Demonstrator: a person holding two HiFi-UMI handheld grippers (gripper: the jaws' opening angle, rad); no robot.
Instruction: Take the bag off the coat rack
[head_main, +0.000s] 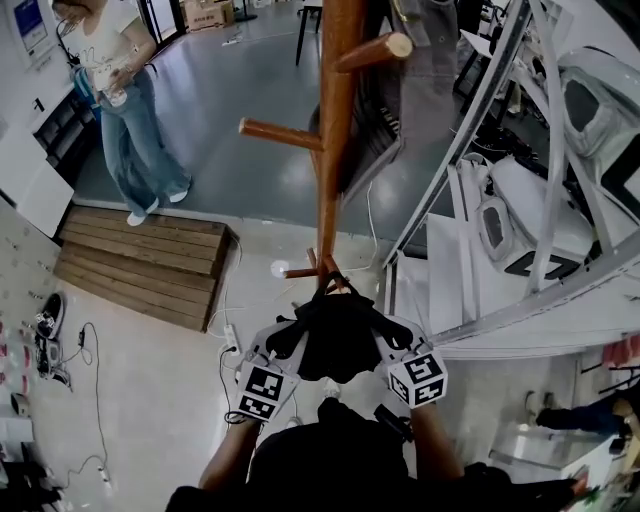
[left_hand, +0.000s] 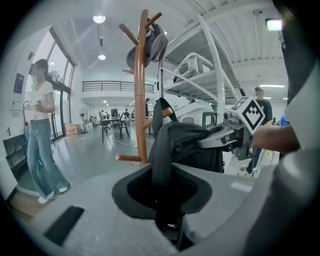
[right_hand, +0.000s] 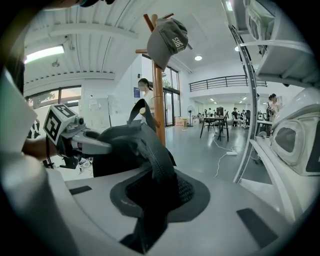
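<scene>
A black bag hangs low beside the wooden coat rack, held between both grippers. Its top loop still reaches up to a short low peg on the pole. My left gripper is shut on a black strap that runs into its jaws. My right gripper is shut on another strap of the same bag. In the left gripper view the bag's body sits just ahead, with the right gripper against it. The right gripper view shows the bag and the left gripper.
A grey cap hangs from an upper peg of the rack. White metal shelving with white machines stands close on the right. A person stands at the far left by a wooden pallet. Cables lie on the floor.
</scene>
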